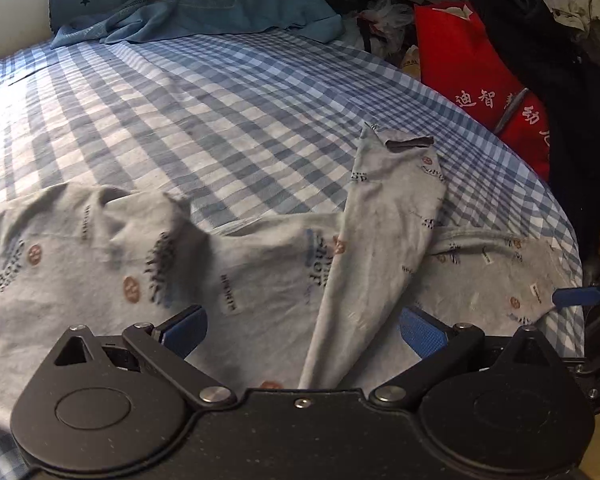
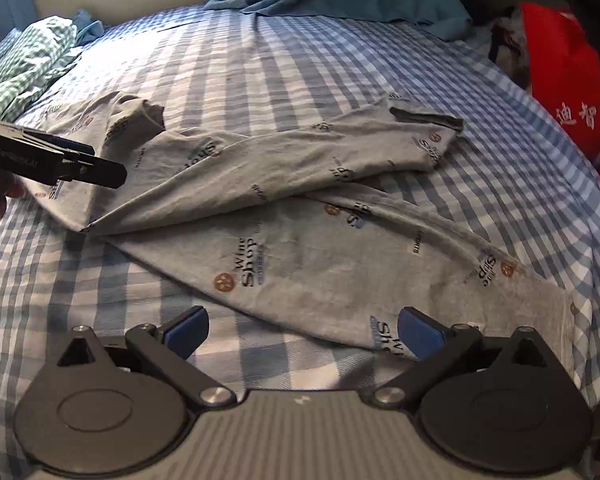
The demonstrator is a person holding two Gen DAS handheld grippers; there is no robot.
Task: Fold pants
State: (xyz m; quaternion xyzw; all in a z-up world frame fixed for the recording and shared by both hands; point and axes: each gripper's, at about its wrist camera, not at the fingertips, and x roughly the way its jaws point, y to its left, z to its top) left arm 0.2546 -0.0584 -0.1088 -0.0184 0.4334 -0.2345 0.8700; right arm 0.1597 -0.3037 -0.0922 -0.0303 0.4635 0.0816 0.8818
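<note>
Grey printed pants [image 1: 260, 264] lie crumpled on a blue checked bed sheet [image 1: 180, 100]. One leg [image 1: 396, 184] is folded across the rest, its cuff pointing toward the far side. My left gripper [image 1: 302, 332] hovers over the pants with jaws wide apart; a ridge of the leg runs between the blue pads [image 1: 420, 334] without touching them. My right gripper [image 2: 302, 332] is open above the near edge of the pants [image 2: 300, 208], nothing pinched. The left gripper [image 2: 80, 164] shows at the left of the right wrist view, over the pants' other end.
Blue denim clothing [image 1: 220, 4] is heaped at the head of the bed. A red bag [image 1: 468, 68] and a dark garment [image 1: 548, 60] stand past the bed's right edge. Green checked fabric [image 2: 28, 64] lies bunched at the far left.
</note>
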